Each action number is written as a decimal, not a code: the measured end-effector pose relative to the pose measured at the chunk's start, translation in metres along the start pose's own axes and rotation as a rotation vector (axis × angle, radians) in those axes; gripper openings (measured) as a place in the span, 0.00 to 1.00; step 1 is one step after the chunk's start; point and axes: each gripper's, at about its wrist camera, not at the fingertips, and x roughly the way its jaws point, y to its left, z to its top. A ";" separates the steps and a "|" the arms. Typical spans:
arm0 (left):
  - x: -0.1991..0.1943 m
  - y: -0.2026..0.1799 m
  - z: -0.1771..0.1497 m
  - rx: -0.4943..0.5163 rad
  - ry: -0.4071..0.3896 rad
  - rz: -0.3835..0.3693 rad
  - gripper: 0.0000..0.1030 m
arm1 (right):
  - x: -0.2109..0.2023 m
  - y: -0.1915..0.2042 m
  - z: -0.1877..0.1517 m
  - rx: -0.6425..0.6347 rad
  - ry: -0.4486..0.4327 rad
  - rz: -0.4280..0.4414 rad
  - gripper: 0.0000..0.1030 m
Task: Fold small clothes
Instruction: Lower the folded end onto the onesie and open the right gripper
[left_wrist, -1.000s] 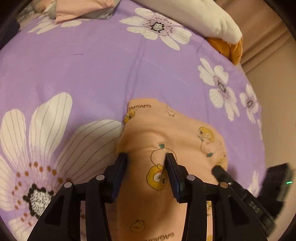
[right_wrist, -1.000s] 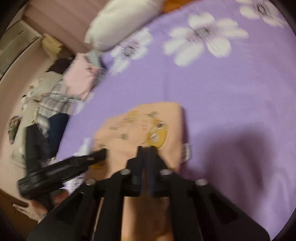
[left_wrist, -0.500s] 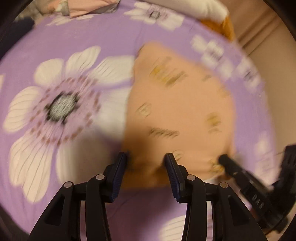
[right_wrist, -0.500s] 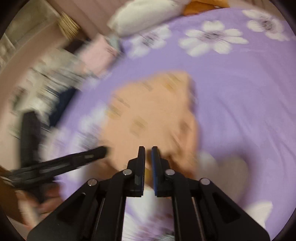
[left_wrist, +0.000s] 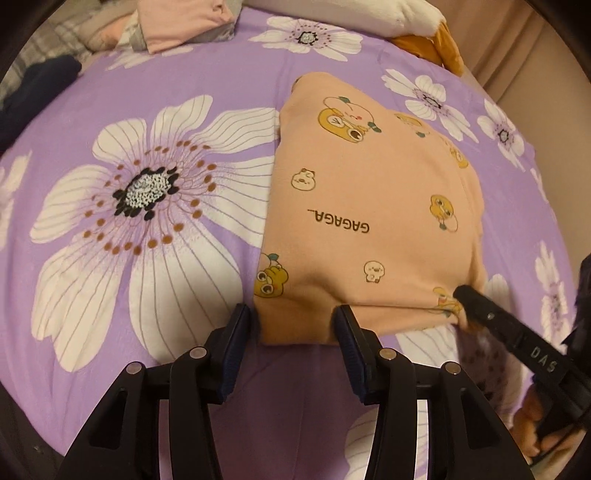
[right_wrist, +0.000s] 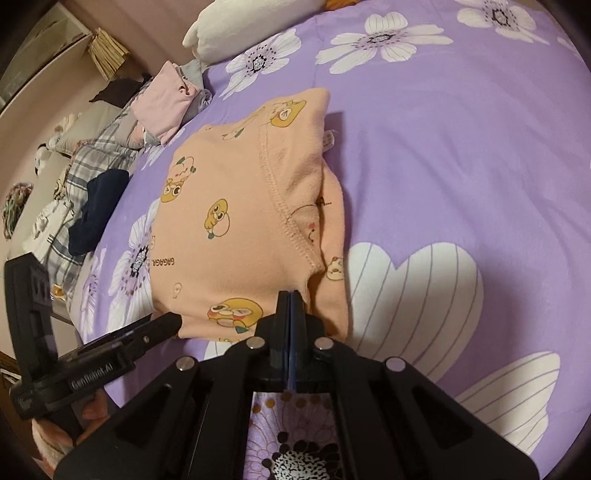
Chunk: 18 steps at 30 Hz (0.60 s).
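One peach garment (left_wrist: 373, 206), two tongs (left_wrist: 291, 325) (right_wrist: 290, 299), one pillow (right_wrist: 251, 26).

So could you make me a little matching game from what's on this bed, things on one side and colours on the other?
Things:
1. bedsheet
2. folded garment with cartoon ducks
3. pillow
4. small folded cloth near the pillow

Colours:
A. white
B. pale pink
C. purple with white flowers
D. peach orange

Pairs: 1-C, 2-D, 3-A, 4-B
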 end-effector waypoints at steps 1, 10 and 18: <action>0.002 -0.002 0.001 0.007 -0.002 0.011 0.47 | 0.001 0.000 0.001 -0.003 0.000 -0.004 0.00; 0.003 -0.008 0.006 -0.007 -0.013 0.031 0.47 | 0.003 -0.002 0.006 -0.004 0.003 0.000 0.00; -0.033 -0.011 0.012 0.025 -0.042 0.013 0.47 | -0.012 0.004 0.010 0.005 0.003 -0.014 0.06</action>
